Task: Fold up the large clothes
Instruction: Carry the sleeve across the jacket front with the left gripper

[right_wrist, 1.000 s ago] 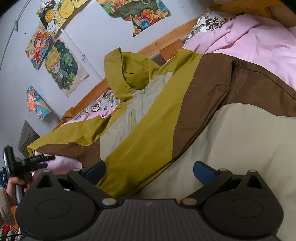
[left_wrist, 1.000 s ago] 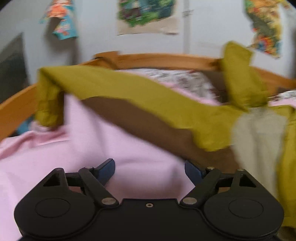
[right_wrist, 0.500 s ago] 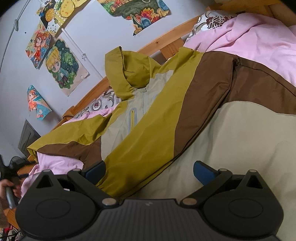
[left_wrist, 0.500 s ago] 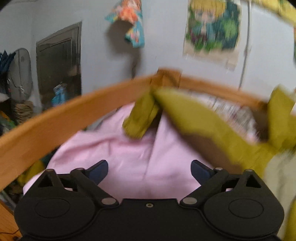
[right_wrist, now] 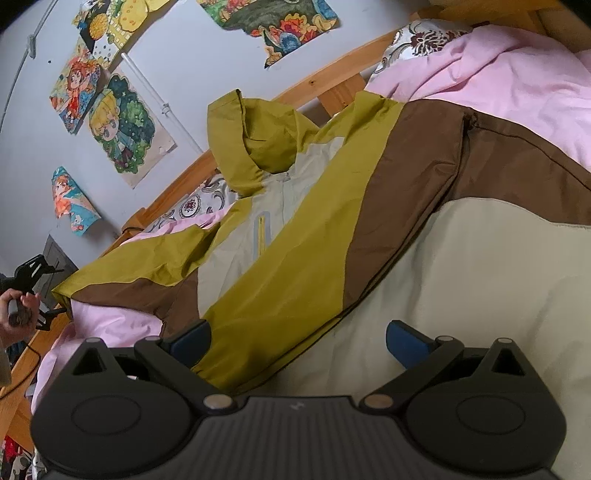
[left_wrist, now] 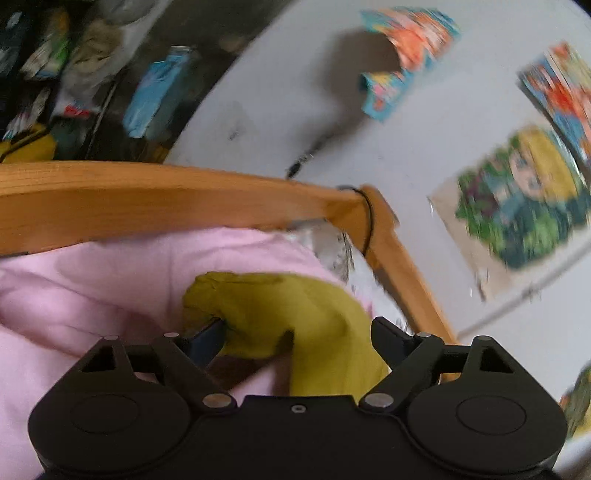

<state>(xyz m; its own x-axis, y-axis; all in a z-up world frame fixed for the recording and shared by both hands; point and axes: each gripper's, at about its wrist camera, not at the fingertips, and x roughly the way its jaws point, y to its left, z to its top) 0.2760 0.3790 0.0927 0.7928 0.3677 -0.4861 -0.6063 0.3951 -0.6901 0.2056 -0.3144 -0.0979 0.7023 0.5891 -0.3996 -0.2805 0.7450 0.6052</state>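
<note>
One olive sleeve cuff (left_wrist: 280, 314) lies between the spread-open fingers of the left gripper (left_wrist: 295, 336), on pink bedding (left_wrist: 92, 280) near the wooden bed rail (left_wrist: 147, 195). Right wrist view: one hooded jacket (right_wrist: 332, 221) lies spread flat, right gripper (right_wrist: 299, 339) open, holding nothing; four posters (right_wrist: 125, 133) line the wall

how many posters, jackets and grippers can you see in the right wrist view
posters: 5, counting the top-left cluster as one
jackets: 1, the jacket spread on the pink sheet
grippers: 2, right gripper and left gripper
total: 8
</note>
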